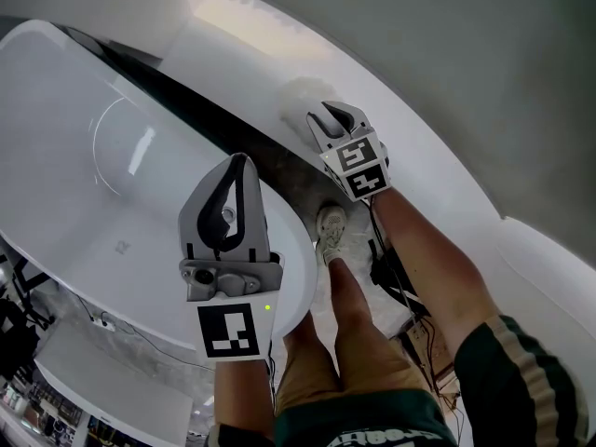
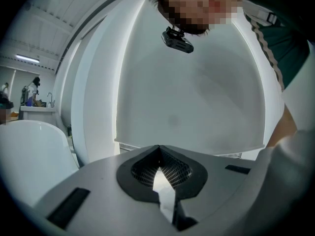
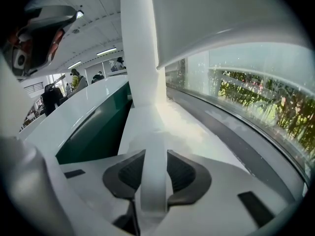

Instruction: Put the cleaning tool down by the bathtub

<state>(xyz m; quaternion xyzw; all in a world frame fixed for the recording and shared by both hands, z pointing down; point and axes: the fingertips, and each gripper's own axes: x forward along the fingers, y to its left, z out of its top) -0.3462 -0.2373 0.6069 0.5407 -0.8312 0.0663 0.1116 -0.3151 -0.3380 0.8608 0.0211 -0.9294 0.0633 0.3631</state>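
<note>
Filling the left of the head view: white bathtub (image 1: pixel 102 147), basin showing smooth white wall and a faint curved line.

Hovering over its near rim: left gripper (image 1: pixel 239 159). Jaws pressing together at the tips, pinching nothing, confirmed in the left gripper view. Facing a broad white curved panel (image 2: pixel 197 97) there.

Running between tub and right-hand surround: dark strip (image 1: pixel 177 96). Standing at its near end: person's shoe (image 1: pixel 331 222).

Sitting right of centre: right gripper (image 1: pixel 323 113), tilting down into that gap beside the tub. Jaws clamping the cleaning tool (image 3: pixel 152 166), pinching its flat white handle with pads (image 3: pixel 184 173) pressing on both sides.

Handle's long axis lying in line with the gripper. Pointing straight out of the jaws, away from the person, along the gap by the tub's outer wall. Far end merging into a fuzzy white patch (image 1: pixel 298 96) just past the jaw tips. Not resolving whether that end is touching the floor.

Showing in the right gripper view, left to right:
- dark green panel (image 3: pixel 93 127)
- white upright post (image 3: pixel 135 38)
- glazing (image 3: pixel 261 92) with greenery behind

Curving off to the right in the head view: white ledge (image 1: pixel 447 156).
</note>
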